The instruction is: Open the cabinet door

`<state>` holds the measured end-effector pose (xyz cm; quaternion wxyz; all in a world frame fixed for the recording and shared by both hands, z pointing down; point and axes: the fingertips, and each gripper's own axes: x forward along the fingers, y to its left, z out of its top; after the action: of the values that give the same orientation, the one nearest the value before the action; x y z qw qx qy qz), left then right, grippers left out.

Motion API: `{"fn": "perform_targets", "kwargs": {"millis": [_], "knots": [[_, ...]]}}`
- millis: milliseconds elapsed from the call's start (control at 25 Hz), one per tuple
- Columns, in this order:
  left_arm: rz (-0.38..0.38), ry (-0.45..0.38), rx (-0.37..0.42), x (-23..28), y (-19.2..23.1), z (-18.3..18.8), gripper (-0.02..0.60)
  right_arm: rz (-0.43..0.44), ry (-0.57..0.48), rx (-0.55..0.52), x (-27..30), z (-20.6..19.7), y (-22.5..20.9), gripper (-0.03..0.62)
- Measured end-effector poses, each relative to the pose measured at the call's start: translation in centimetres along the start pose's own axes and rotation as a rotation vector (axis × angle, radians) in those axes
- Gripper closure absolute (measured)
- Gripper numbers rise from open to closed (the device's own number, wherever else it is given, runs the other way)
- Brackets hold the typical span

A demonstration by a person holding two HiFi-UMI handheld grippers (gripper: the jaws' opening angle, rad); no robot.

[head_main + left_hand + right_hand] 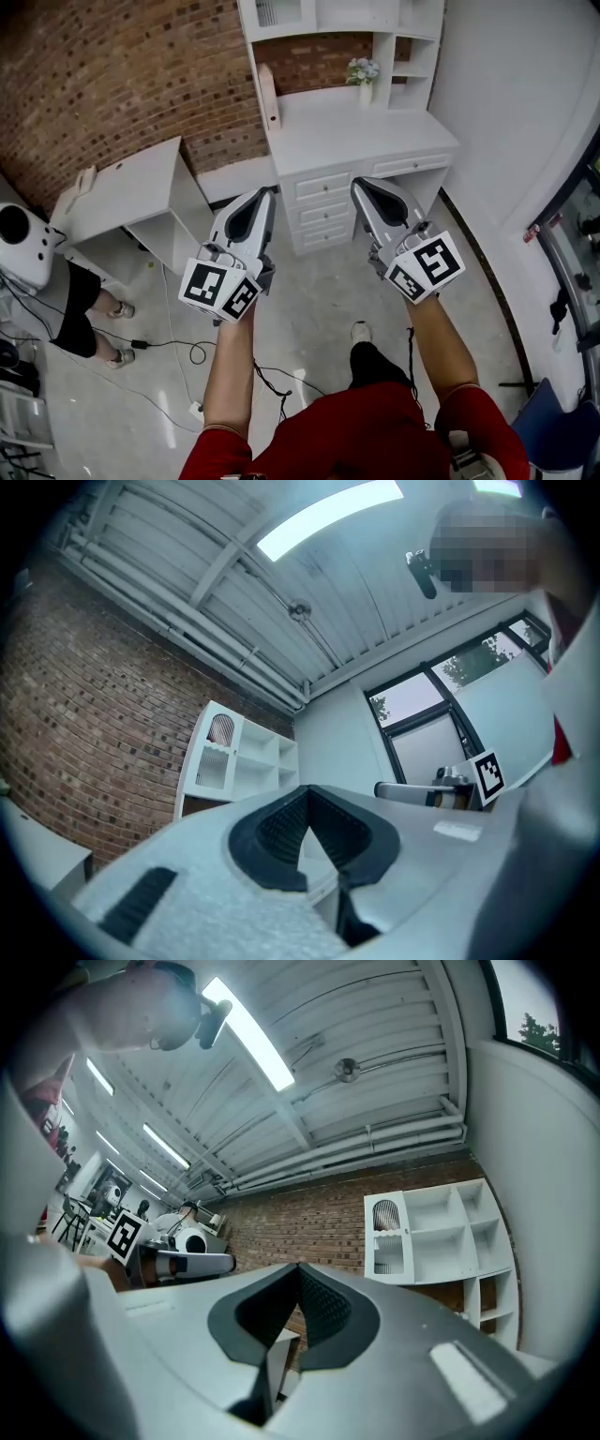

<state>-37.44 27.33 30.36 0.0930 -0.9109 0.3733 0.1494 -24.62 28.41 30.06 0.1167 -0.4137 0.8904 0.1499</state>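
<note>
A white desk with a shelf unit on top stands against the brick wall ahead. The shelf unit's small cabinet door, with an arched ribbed pane, is closed at its upper left; it also shows in the left gripper view and the right gripper view. My left gripper and right gripper are held side by side in front of the desk's drawers, well short of the door. Both are shut with nothing between the jaws, and both point slightly upward.
A low white side table stands left of the desk. A seated person and a white device are at the far left, with cables across the floor. A flower vase is on the desk. A white wall runs along the right.
</note>
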Motion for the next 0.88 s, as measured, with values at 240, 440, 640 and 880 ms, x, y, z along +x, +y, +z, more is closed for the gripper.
{"fn": "perform_targets", "kwargs": {"millis": [240, 440, 640, 880], "knots": [[0.0, 0.022, 0.035, 9.1, 3.2, -2.9, 0.58, 0.012, -0.045, 0.009, 3.8, -2.5, -9.3, 0.582], [0.003, 0.033, 0.054, 18.9, 5.8, -5.4, 0.58, 0.025, -0.075, 0.009, 6.9, -4.1, -19.2, 0.582], [0.018, 0.03, 0.077, 27.7, 8.1, -7.2, 0.58, 0.057, -0.086, 0.016, 9.5, -5.6, -27.6, 0.582], [0.043, 0.029, 0.078, 34.8, 10.6, -9.1, 0.58, 0.067, -0.083, 0.013, 12.3, -7.5, -34.8, 0.582]]}}
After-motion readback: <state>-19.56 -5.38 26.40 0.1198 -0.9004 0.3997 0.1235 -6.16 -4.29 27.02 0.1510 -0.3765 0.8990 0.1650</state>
